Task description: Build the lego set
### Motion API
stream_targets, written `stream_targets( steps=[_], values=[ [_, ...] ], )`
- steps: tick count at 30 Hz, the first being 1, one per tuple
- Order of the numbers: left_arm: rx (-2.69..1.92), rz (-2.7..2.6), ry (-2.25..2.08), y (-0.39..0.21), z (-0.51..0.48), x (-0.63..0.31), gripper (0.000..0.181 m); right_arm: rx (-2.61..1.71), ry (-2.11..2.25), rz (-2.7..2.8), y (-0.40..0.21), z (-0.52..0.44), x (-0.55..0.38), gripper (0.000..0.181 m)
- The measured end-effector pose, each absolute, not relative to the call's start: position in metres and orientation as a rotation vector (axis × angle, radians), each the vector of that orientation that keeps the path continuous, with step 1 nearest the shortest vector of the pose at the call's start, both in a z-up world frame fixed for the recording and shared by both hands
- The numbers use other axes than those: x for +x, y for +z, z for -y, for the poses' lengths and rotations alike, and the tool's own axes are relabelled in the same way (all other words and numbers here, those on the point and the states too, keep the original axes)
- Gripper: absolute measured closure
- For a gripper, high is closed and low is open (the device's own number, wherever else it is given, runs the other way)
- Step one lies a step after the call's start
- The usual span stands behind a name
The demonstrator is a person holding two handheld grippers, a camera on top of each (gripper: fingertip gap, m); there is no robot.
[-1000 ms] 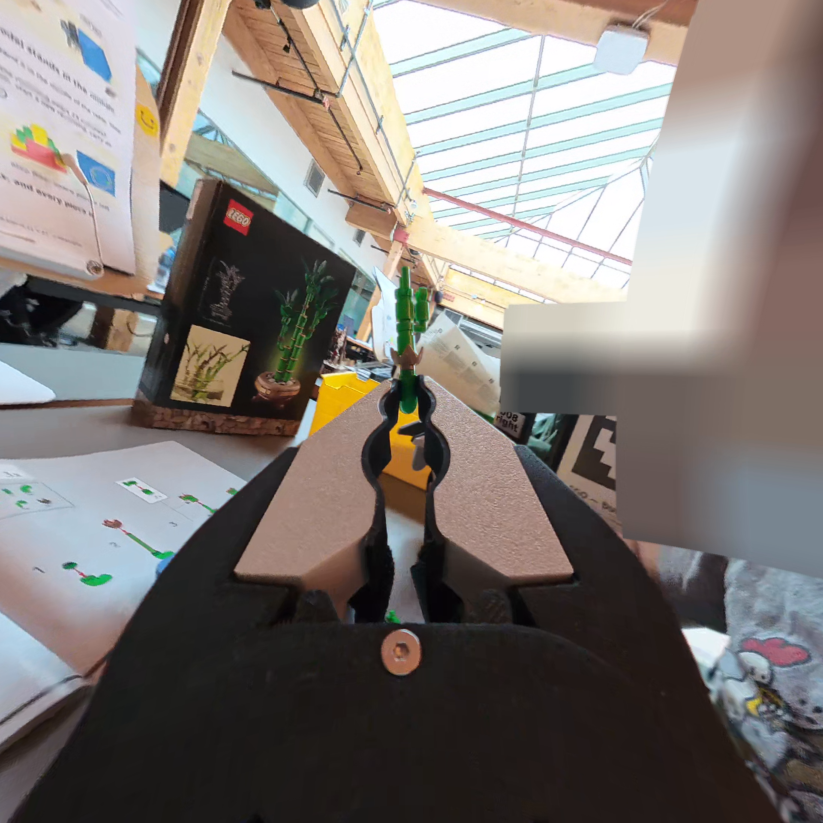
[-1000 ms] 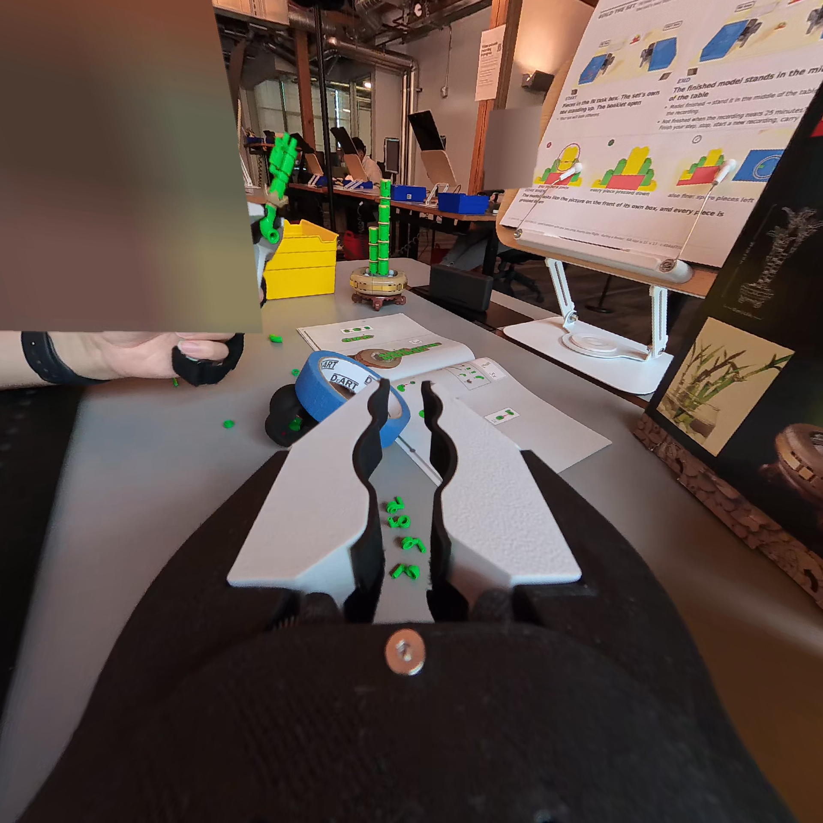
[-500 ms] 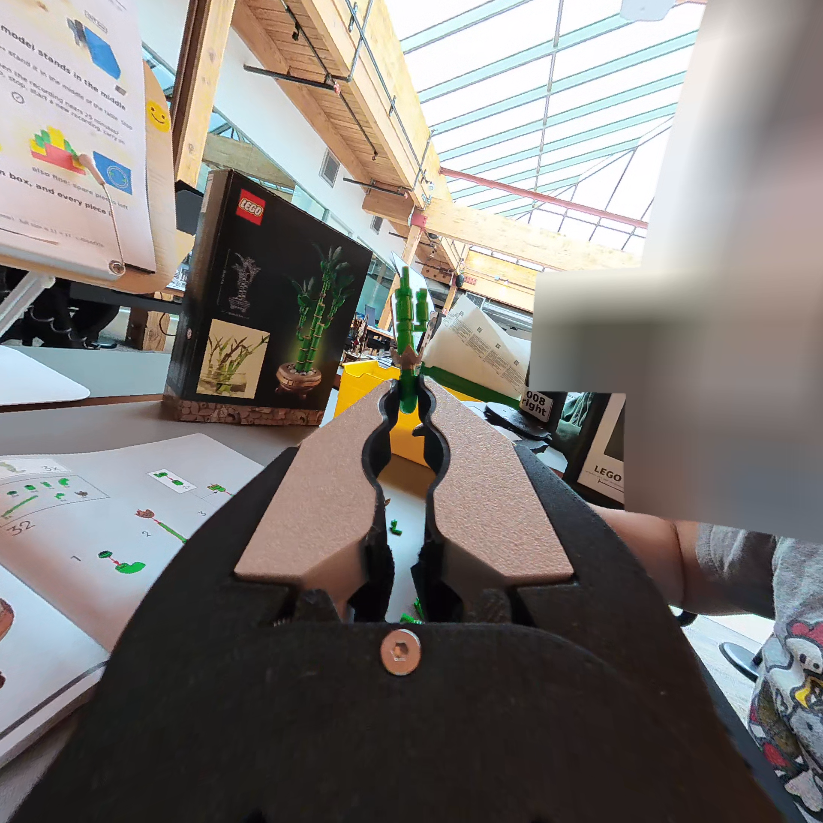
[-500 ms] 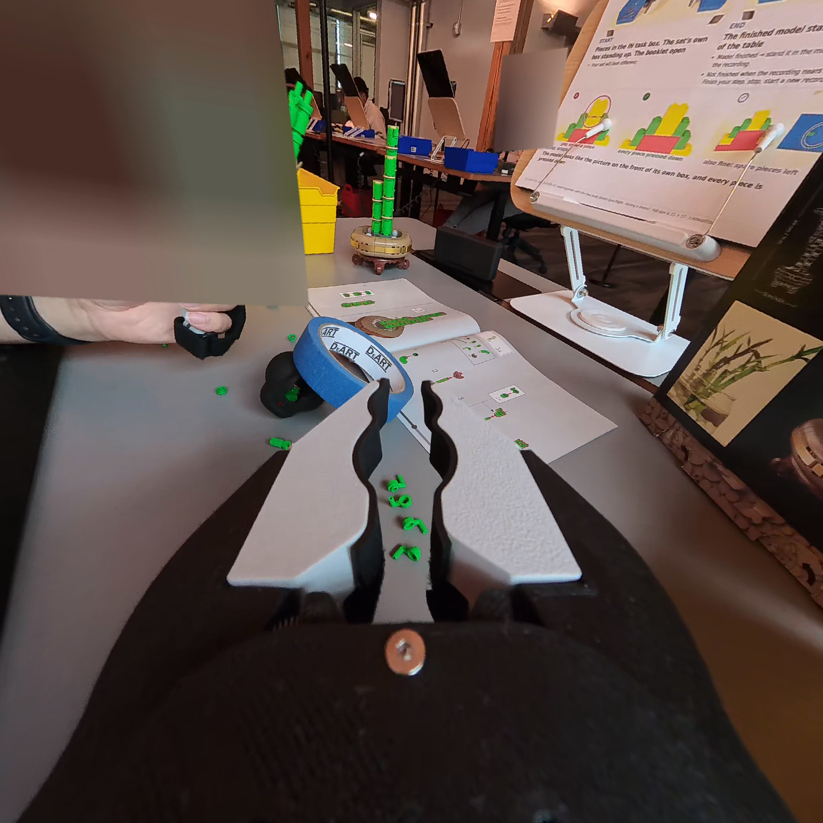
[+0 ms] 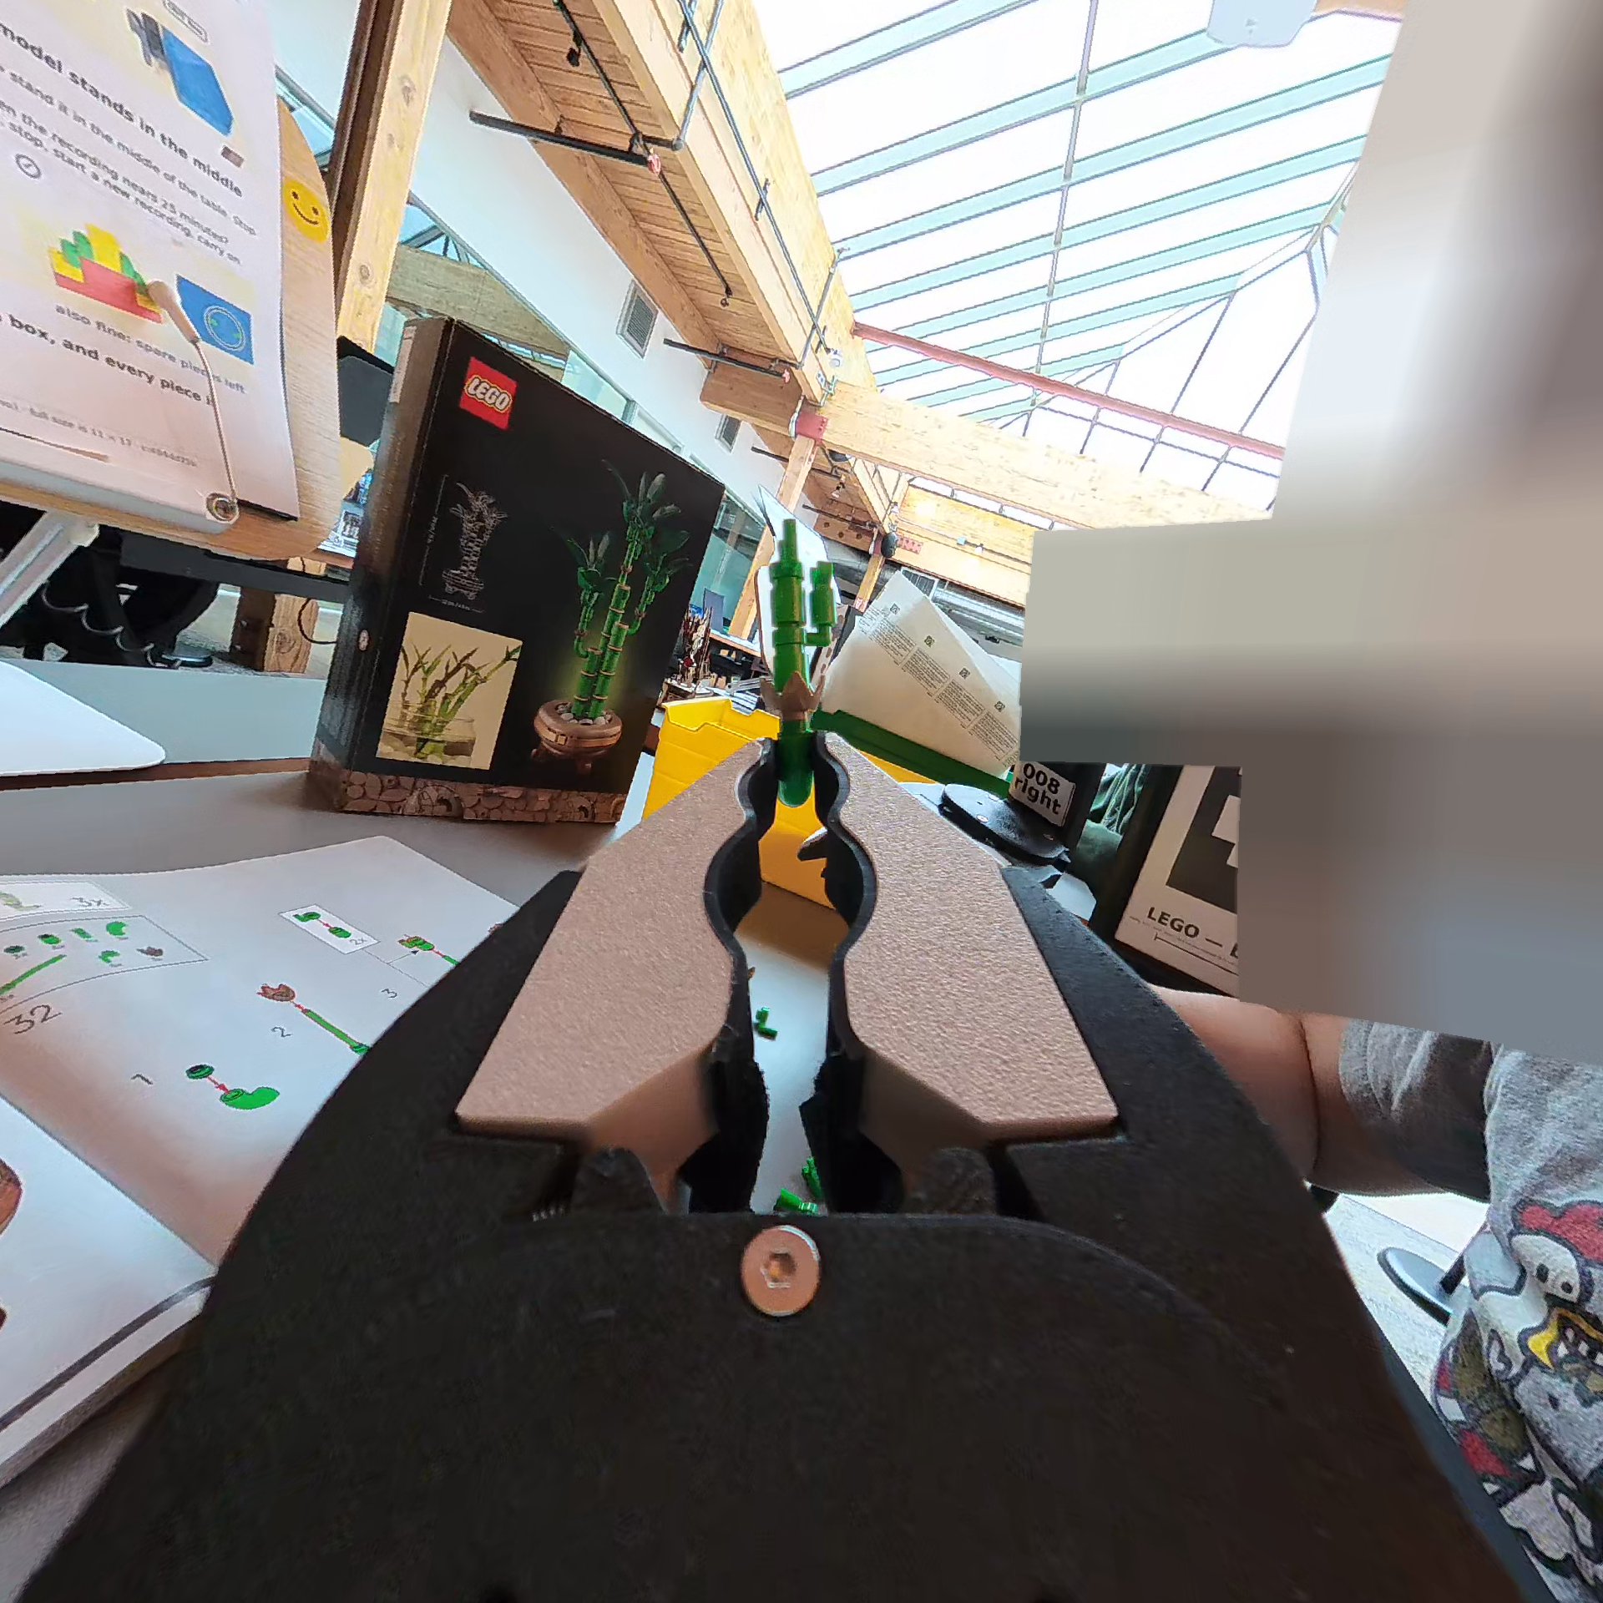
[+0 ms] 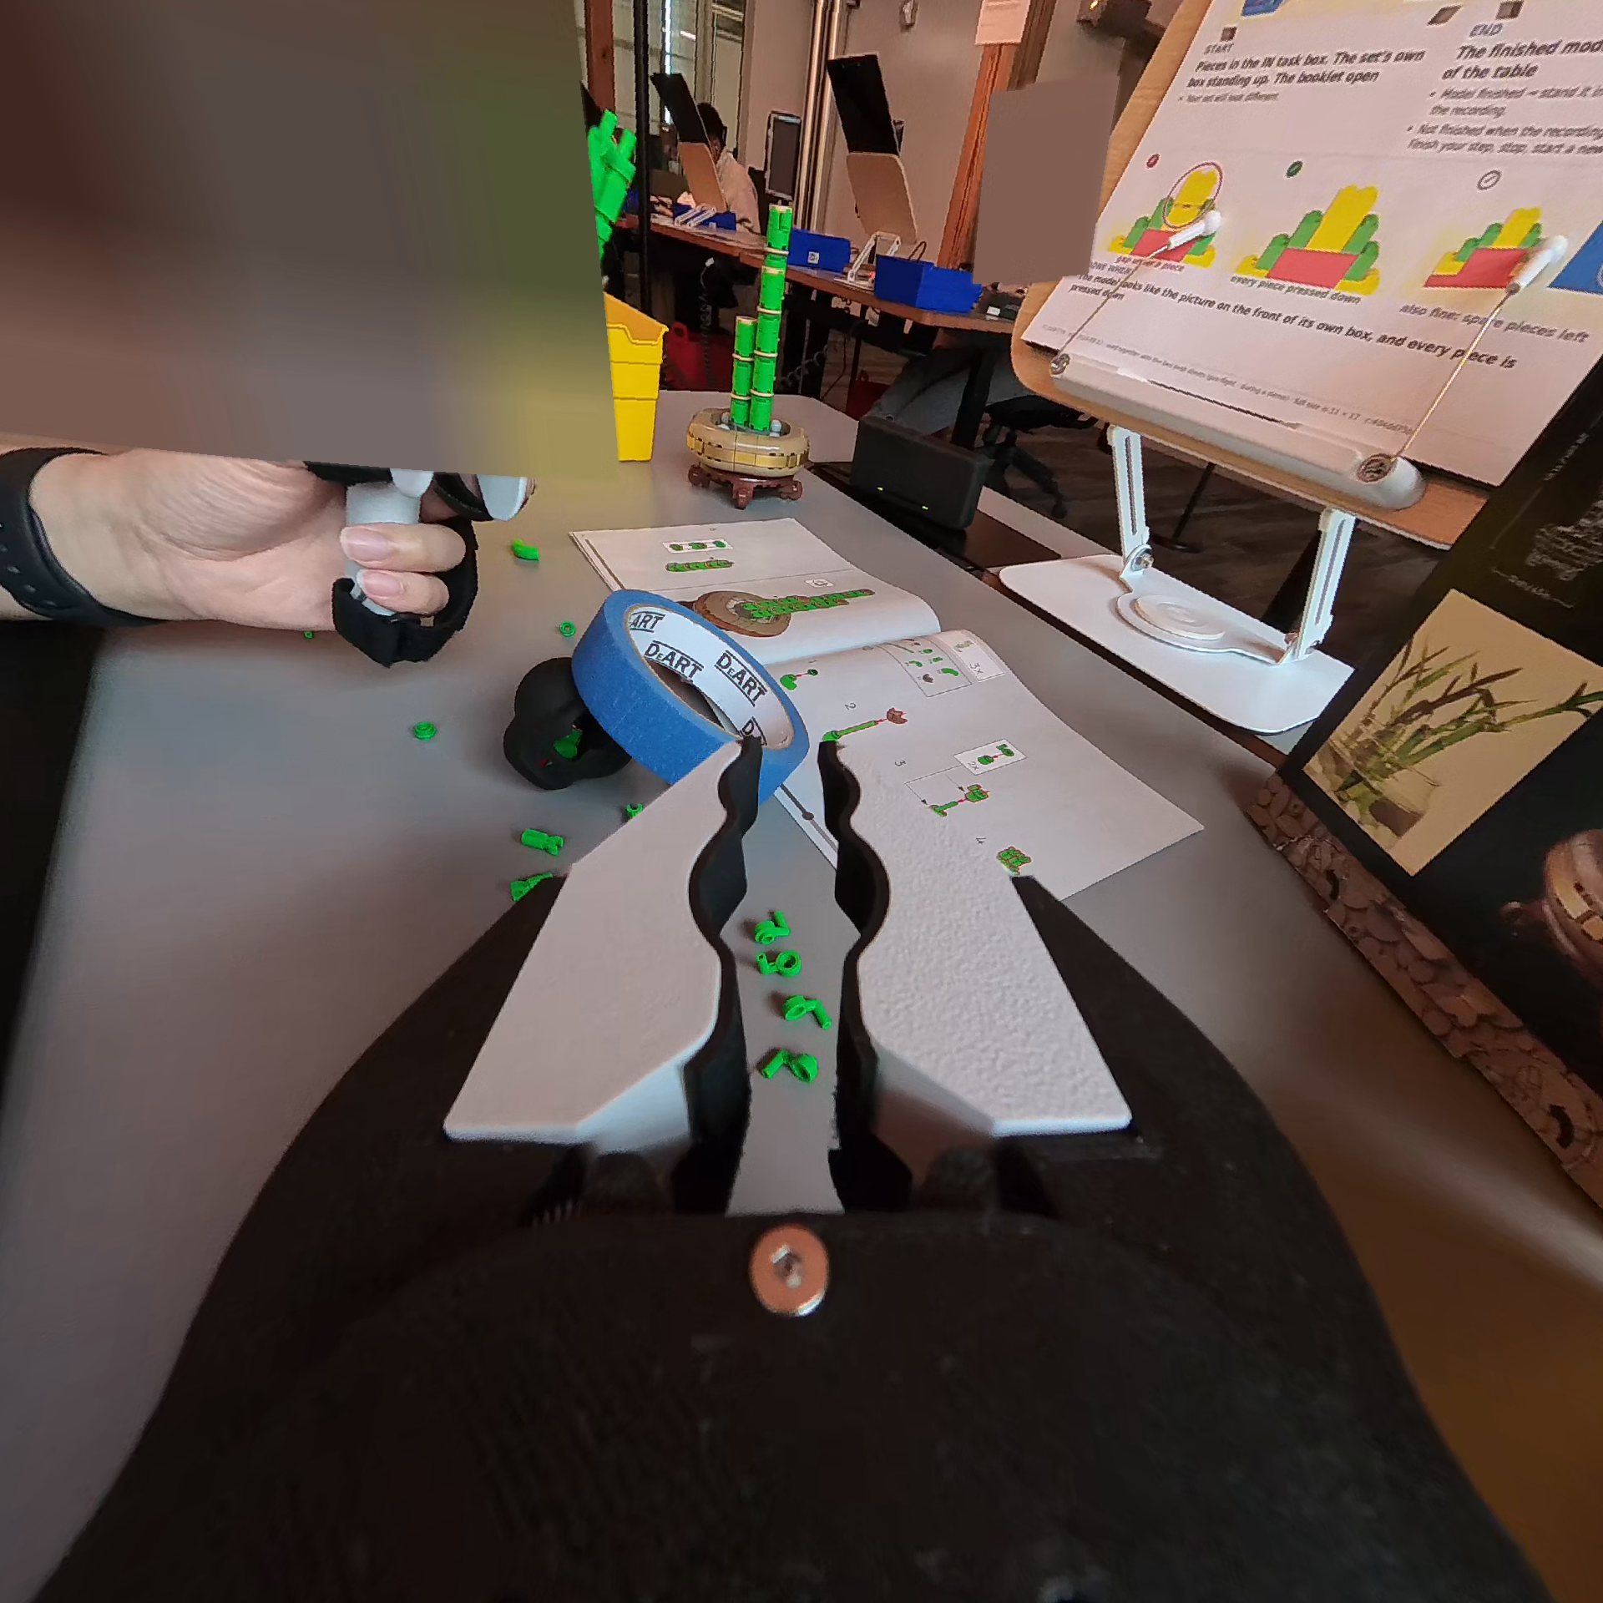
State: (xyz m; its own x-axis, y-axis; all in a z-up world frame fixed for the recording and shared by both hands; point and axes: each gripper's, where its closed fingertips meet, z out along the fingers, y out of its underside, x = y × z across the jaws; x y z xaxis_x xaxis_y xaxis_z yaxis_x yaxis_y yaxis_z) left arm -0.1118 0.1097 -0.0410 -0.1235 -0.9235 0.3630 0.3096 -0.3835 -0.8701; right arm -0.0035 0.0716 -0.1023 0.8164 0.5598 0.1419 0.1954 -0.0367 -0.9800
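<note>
Nearest in right wrist view: right gripper [image 6: 785,763] slightly spread, holding nothing, low over four small green curved pieces [image 6: 788,997] lying in a row on the grey table [image 6: 217,867]. Just beyond: blue tape roll [image 6: 685,685] leaning on a black object, then open instruction booklet [image 6: 876,694]. Farther, toward the far edge: partly built bamboo model [image 6: 753,382] standing upright on its round base.

In left wrist view: left gripper [image 5: 794,763] pressed together on the lower end of a thin green stalk [image 5: 794,642], held upright above the table. Probably very light, stiff, but easily pulled apart at joints; best gripped low on the stem, not at the brown collar.
</note>
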Motion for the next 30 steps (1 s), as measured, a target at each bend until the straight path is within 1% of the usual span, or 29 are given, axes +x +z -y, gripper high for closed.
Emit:
stream_targets(
  steps=[30],
  values=[
    [-1.198, -0.773, -1.681, -0.0411, -0.1134, -0.1152, 0.177, -1.61, 0.308, 0.623, -0.1034, -0.0716, -0.0033, 0.17]
  ],
)
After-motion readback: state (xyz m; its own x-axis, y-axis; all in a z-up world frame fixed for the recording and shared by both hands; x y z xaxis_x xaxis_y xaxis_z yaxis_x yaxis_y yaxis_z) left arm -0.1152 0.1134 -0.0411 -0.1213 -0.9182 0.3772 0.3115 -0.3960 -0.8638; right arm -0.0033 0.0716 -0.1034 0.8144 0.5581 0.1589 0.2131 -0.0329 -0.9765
